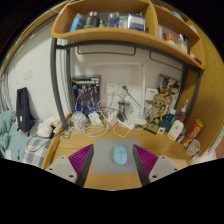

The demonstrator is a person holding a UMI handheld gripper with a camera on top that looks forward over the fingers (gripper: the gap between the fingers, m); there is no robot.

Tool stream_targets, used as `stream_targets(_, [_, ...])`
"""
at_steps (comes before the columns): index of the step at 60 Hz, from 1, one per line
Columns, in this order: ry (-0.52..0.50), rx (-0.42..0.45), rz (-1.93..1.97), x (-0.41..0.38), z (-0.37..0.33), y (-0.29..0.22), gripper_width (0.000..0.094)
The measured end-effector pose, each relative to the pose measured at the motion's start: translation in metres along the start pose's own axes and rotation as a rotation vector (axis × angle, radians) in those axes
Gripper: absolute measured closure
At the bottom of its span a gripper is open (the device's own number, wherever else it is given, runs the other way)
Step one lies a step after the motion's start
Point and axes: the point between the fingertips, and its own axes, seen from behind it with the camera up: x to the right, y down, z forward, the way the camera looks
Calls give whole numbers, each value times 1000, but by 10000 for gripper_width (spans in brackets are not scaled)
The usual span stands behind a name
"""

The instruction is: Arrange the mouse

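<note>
A pale blue mouse [120,155] lies on a grey mouse mat [112,172] on the wooden desk [70,148]. My gripper [113,162] is open, its magenta pads [82,160] on either side of the mat. The mouse stands between the fingers with a clear gap on each side, resting on the mat.
Clutter lines the back of the desk: a boxed figure [87,95], cables and small items [120,118], bottles [180,125] at the right. A wooden shelf [120,35] with boxes hangs above. A dark bag [24,108] hangs at the left.
</note>
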Motion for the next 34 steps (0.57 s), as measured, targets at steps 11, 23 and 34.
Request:
stream_targets(11, [-18, 43, 14, -13, -65, -4, 165])
stream_targets(23, [-17, 16, 8, -23, -103, 25, 163])
stream_targets(34, [-14, -6, 13, -31, -126, 50, 163])
